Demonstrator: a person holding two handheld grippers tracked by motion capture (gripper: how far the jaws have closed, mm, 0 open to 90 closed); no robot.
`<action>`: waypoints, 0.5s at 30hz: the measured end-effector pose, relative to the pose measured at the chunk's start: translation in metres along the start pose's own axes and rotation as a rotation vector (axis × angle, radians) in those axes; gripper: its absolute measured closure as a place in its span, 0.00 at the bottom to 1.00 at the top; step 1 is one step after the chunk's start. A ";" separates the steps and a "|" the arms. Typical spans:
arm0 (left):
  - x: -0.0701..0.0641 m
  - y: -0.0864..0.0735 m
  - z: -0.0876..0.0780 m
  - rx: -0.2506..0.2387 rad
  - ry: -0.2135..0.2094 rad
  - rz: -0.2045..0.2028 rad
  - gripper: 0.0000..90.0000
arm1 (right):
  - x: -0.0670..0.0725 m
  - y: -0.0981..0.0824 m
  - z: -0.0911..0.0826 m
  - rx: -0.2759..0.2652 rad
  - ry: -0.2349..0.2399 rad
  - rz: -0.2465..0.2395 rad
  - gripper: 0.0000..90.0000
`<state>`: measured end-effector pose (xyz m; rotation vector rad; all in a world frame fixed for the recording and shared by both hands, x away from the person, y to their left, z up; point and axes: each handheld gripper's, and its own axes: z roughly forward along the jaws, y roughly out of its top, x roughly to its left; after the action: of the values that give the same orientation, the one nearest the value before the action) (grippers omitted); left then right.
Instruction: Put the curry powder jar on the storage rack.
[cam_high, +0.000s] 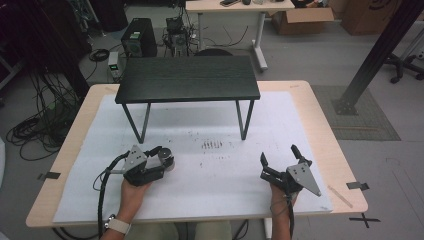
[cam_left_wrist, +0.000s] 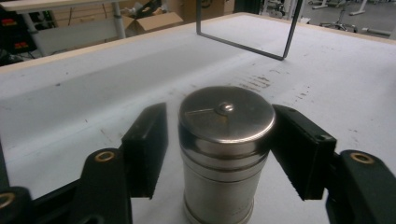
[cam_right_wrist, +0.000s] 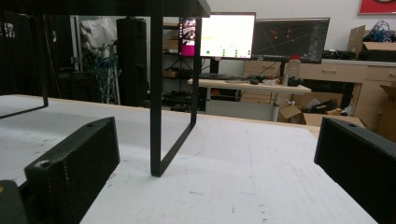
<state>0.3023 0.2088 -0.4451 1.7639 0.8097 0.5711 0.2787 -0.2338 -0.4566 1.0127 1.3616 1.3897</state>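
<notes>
A: Left gripper (cam_high: 161, 159)?
B: Closed in around the short cylindrical brushed-steel canister (cam_left_wrist: 225, 154), standing upright on the white sheet (cam_high: 220, 175) in front of the low black wooden shelf (cam_high: 187, 78), toward its left legs. 1 pad (cam_left_wrist: 299, 149) touching the lid's rim; the other just beside the wall, contact impossible to tell.
A: Right gripper (cam_high: 278, 156)?
B: Spread wide, nothing between the 2 jaws, resting in front of the shelf's right legs, well apart from the canister.
</notes>
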 end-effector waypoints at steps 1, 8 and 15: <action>0.000 0.000 0.000 -0.001 -0.004 -0.004 0.48 | 0.000 0.000 0.000 0.000 0.000 0.000 0.00; 0.000 0.000 0.000 -0.001 -0.019 0.002 0.54 | 0.000 0.000 0.000 0.000 0.000 0.001 0.00; 0.001 0.000 -0.001 -0.006 -0.023 -0.006 0.55 | 0.000 0.000 0.000 -0.001 -0.001 0.001 0.00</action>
<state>0.3024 0.2102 -0.4449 1.7591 0.7962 0.5482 0.2786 -0.2339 -0.4566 1.0128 1.3597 1.3908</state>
